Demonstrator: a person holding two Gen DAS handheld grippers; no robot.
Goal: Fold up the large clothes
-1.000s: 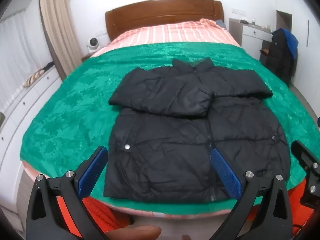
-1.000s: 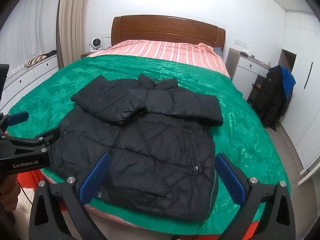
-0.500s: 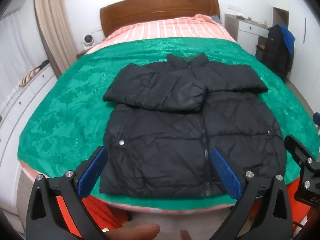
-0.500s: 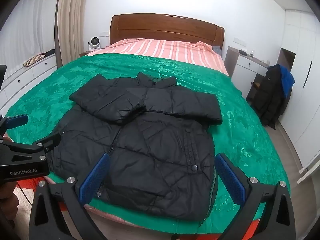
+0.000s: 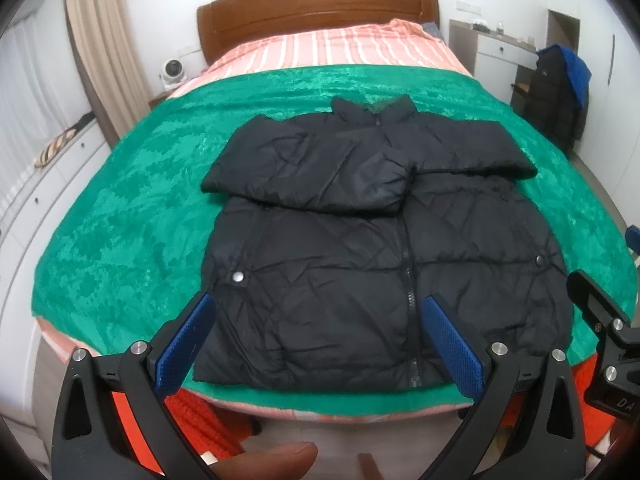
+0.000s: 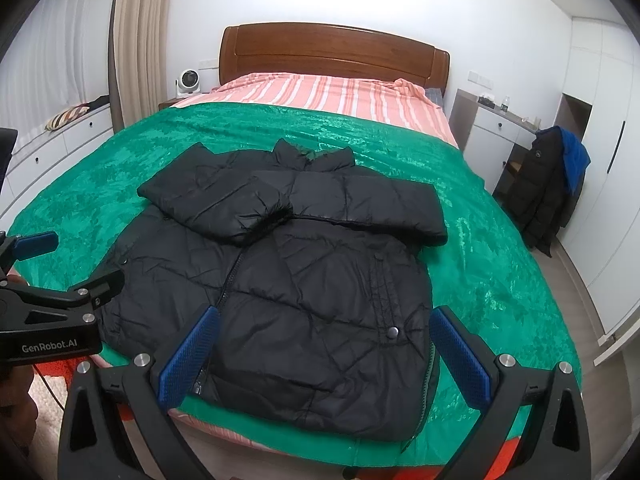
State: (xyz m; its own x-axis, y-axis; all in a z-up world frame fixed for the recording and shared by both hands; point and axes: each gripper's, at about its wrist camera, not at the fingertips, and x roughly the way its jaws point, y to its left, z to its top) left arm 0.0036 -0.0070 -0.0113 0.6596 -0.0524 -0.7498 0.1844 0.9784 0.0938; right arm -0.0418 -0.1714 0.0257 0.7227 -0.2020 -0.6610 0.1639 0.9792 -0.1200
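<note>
Both tools, left tool (image 5: 316,344) and right tool (image 6: 324,354), spread wide (empty), above jacket (image 5: 360,248) hem.

Bare green blanket (image 6: 480,264) is lying open on both sides of the black jacket (image 6: 304,280), giving free passage. The two grippers are hanging close together at the bed's foot, crowding each other; the headboard (image 6: 332,56) is closing off the far end.

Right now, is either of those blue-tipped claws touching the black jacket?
Apart. In the right wrist view the left gripper hangs open, short of the black jacket; the right gripper also hovers open, gripping nothing.
</note>
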